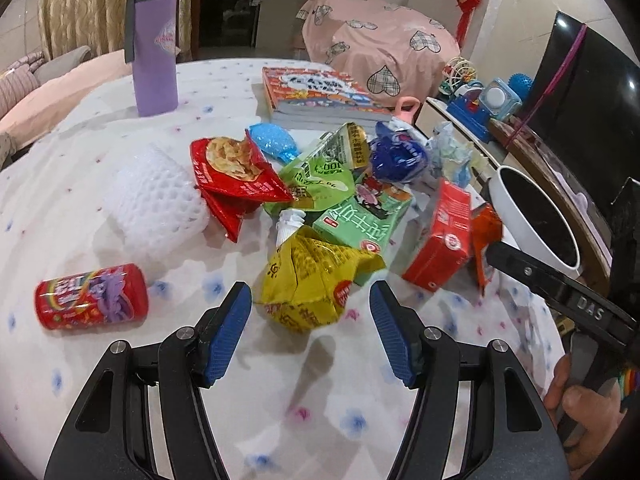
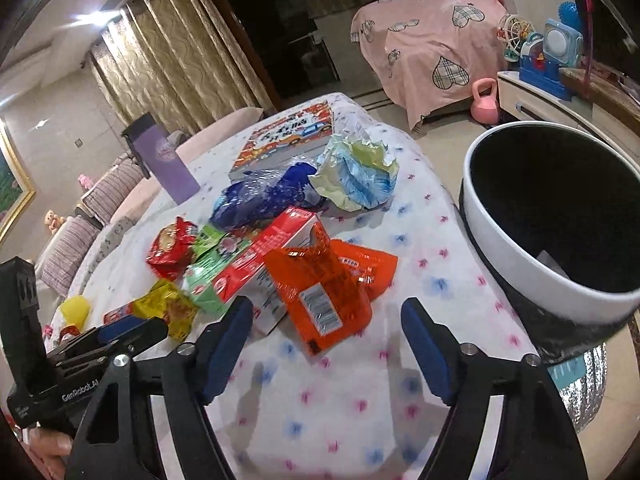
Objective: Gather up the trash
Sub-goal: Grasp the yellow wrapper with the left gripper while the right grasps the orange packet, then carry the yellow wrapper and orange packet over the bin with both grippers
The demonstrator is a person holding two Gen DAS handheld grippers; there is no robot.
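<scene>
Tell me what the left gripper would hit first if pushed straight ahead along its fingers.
Most likely the crumpled yellow snack wrapper, lying directly between and just beyond the open left gripper fingers. Depth is uncertain, but nothing else shows in front of it.

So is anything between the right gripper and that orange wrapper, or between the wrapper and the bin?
Nothing visible. The right gripper is open with the orange wrapper just ahead of its fingers. Between the wrapper and the bin lies only bare tablecloth. The red box is partly under the wrapper's left side.
</scene>
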